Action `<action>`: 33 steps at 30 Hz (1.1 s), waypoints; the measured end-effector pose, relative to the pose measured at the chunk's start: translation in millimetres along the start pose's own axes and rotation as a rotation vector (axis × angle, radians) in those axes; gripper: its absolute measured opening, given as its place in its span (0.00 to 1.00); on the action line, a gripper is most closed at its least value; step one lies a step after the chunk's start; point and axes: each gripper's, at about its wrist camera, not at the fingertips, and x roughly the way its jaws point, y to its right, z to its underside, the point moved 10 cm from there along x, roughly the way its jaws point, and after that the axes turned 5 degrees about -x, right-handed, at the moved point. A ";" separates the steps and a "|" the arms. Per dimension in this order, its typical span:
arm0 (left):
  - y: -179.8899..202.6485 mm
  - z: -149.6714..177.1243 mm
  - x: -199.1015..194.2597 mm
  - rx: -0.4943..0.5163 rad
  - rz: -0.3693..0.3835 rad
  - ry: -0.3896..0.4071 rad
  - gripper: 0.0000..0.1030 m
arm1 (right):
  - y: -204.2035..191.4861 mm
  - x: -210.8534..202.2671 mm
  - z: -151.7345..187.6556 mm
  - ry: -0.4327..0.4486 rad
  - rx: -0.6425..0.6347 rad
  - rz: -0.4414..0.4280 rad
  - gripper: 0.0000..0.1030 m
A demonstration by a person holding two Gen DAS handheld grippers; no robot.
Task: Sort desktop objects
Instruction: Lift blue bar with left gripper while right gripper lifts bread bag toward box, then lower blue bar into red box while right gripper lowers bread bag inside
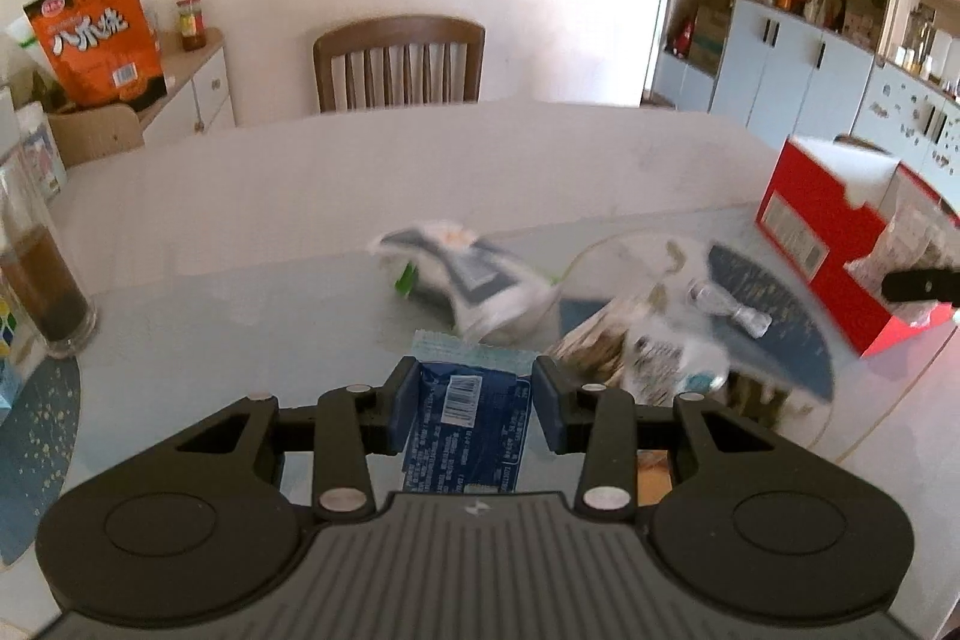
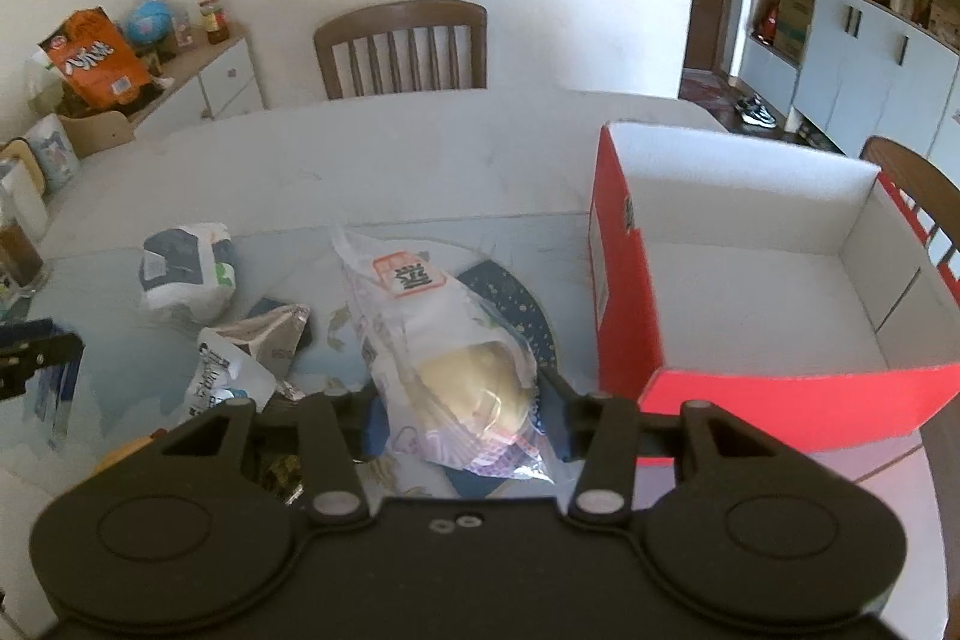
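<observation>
My left gripper is shut on a blue snack packet and holds it above the glass tabletop. My right gripper is shut on a clear bread bag with a yellow bun, just left of the open red box. The red box also shows in the left wrist view at the right, with the right gripper's finger over it. A white and blue pouch and a silver crumpled packet lie on the table.
A tall glass of brown drink stands at the left. A wooden chair stands behind the table. An orange snack bag sits on a side cabinet. A dark blue placemat lies under the packets.
</observation>
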 end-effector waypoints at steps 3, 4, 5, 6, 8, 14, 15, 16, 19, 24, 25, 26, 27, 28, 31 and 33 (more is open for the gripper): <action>17.1 -12.2 -10.4 -0.013 0.009 0.025 0.38 | 8.0 -10.2 -7.4 0.014 -0.008 -0.027 0.47; 24.4 -16.8 -14.2 -0.014 0.016 0.034 0.38 | 11.7 -14.3 -10.8 0.023 -0.012 -0.033 0.47; 31.1 -20.6 -17.1 -0.013 0.022 0.043 0.38 | 15.1 -18.6 -13.1 0.034 -0.017 -0.038 0.47; 38.3 -24.7 -20.0 -0.012 0.026 0.053 0.38 | 19.6 -23.1 -16.8 0.046 -0.024 -0.043 0.47; 52.6 -31.7 -23.6 -0.008 0.036 0.070 0.38 | 28.7 -29.4 -21.8 0.063 -0.034 -0.043 0.47; 103.8 -48.1 -26.2 0.022 0.066 0.106 0.38 | 64.6 -38.4 -33.7 0.084 -0.043 -0.037 0.47; 112.0 -50.5 -25.7 0.025 0.072 0.109 0.38 | 70.9 -38.7 -34.3 0.084 -0.046 -0.034 0.47; 121.4 -53.3 -24.9 0.027 0.080 0.111 0.38 | 78.1 -38.9 -34.2 0.084 -0.049 -0.031 0.47; 146.1 -59.4 -20.4 0.028 0.109 0.109 0.38 | 97.9 -36.0 -31.4 0.065 -0.051 -0.023 0.47; 185.0 -64.2 -6.2 0.027 0.144 0.091 0.38 | 127.9 -30.9 -26.2 0.044 -0.061 -0.014 0.47; 192.0 -64.4 -5.4 0.031 0.149 0.090 0.38 | 133.3 -30.3 -25.6 0.042 -0.063 -0.016 0.47; 199.7 -66.2 -4.3 0.036 0.157 0.090 0.38 | 138.5 -30.2 -24.9 0.040 -0.065 -0.014 0.47; 208.0 -68.0 -3.3 0.042 0.164 0.089 0.38 | 143.1 -29.8 -24.2 0.038 -0.069 -0.013 0.47; 217.3 -70.0 -1.9 0.047 0.171 0.087 0.38 | 146.8 -29.2 -23.6 0.037 -0.073 -0.015 0.47; 243.0 -77.1 3.0 0.067 0.194 0.081 0.38 | 159.2 -25.3 -21.6 0.020 -0.082 -0.021 0.46; 259.2 -82.4 6.1 0.081 0.208 0.077 0.38 | 166.9 -21.5 -19.7 0.003 -0.091 -0.027 0.46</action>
